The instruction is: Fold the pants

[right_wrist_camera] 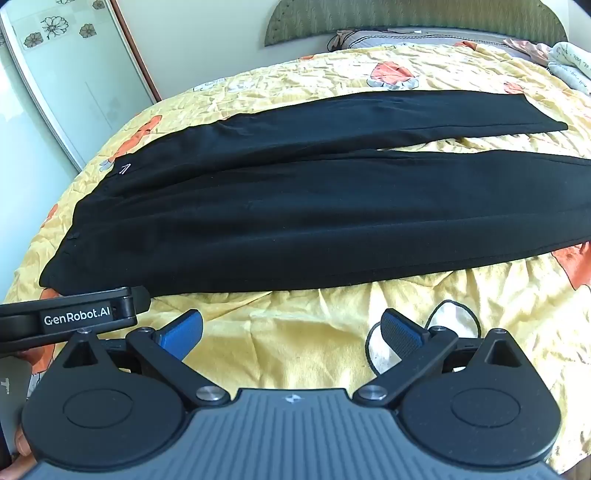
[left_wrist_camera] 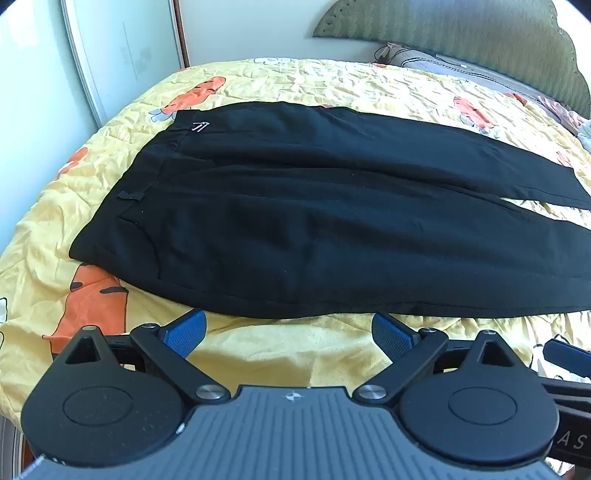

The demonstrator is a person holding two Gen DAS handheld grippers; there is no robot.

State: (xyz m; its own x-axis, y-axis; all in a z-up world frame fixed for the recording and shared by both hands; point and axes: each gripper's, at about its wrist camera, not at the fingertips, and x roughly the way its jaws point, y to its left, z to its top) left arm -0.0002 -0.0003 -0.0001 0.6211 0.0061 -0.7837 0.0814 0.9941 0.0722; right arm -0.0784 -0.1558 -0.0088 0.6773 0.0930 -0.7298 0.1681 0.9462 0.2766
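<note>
Black pants (left_wrist_camera: 314, 221) lie flat on a yellow bedspread (left_wrist_camera: 277, 354), waistband to the left, both legs running right. They also show in the right wrist view (right_wrist_camera: 295, 221), legs slightly apart at the cuffs. My left gripper (left_wrist_camera: 288, 334) is open and empty, just short of the pants' near edge. My right gripper (right_wrist_camera: 291, 330) is open and empty, a little further from that near edge. The left gripper's body (right_wrist_camera: 74, 317) shows at the left of the right wrist view, close to the waistband corner.
The bedspread has orange carrot prints (left_wrist_camera: 92, 299). A green headboard (left_wrist_camera: 461, 33) and pillows (left_wrist_camera: 443, 62) are at the far side. A wardrobe door (right_wrist_camera: 66, 74) stands left of the bed. Crumpled cloth (right_wrist_camera: 569, 62) lies at the far right.
</note>
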